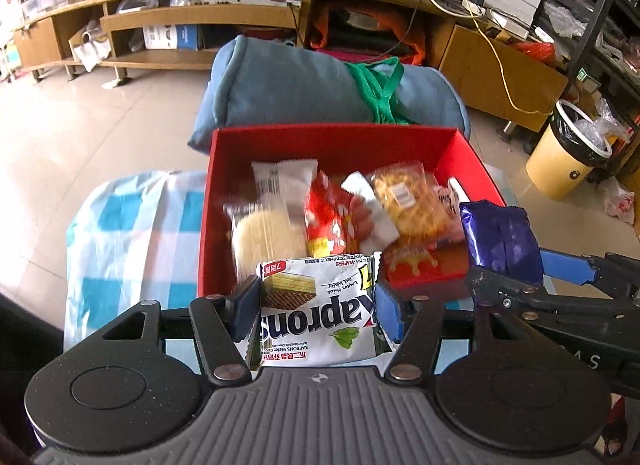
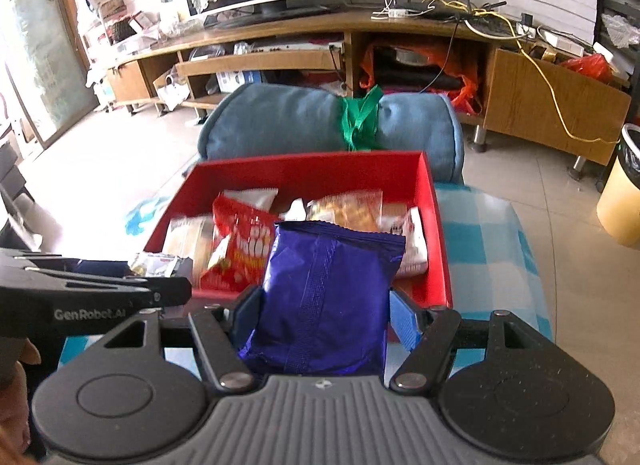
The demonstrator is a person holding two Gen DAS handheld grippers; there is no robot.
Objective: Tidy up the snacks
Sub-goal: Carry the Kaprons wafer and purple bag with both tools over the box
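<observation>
Most of the sorting looks done, to judge from the red box (image 1: 280, 145) standing on the checked cloth (image 1: 132, 233) in front of a rolled blue blanket (image 1: 280, 85). Already inside, in a loose heap: a round pale cake in clear wrap (image 1: 266, 233), a red packet (image 1: 330, 221), a golden pastry in clear wrap (image 1: 408, 201), and a few smaller packets at the right wall, too blurred to name. Still outside, two last snacks, each held just at the near edge of the box. In the left gripper (image 1: 318, 305), jaws closed on the white wafer pack (image 1: 320, 317). In the right gripper (image 2: 322, 313), jaws closed on the purple packet (image 2: 326, 297). Left to do, probably: both packets over the rim and released into the box. No other loose snack visible on the cloth in either view.
</observation>
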